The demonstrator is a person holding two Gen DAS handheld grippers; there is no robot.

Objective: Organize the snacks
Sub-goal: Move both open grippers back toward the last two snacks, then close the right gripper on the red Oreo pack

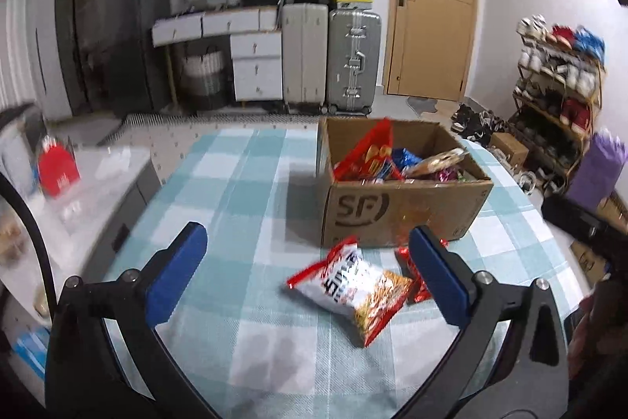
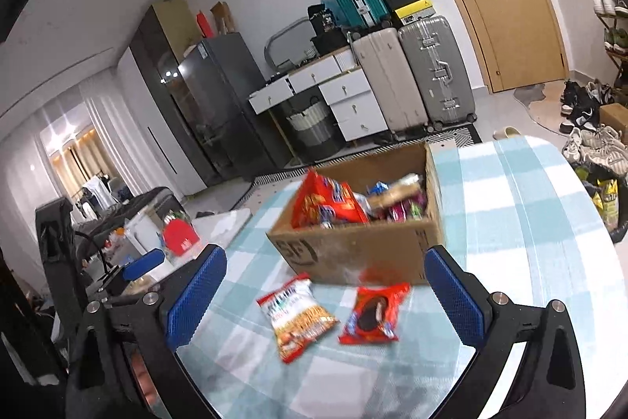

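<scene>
A cardboard box (image 1: 396, 211) holding several snack packets stands on the checked tablecloth; it also shows in the right wrist view (image 2: 353, 246). In front of it lie a red-and-white snack bag (image 1: 353, 295) (image 2: 296, 317) and a red cookie packet (image 2: 371, 313), partly hidden behind my left finger in the left wrist view (image 1: 412, 277). My left gripper (image 1: 310, 271) is open and empty above the table, near the snack bag. My right gripper (image 2: 322, 293) is open and empty, hovering over both packets.
The blue-and-white checked table (image 1: 235, 191) ends at the left, where a side surface carries a red item (image 1: 59, 167). Suitcases (image 1: 333, 53), drawers, a dark fridge and a wooden door stand behind. A shoe rack (image 1: 557, 85) is at the right.
</scene>
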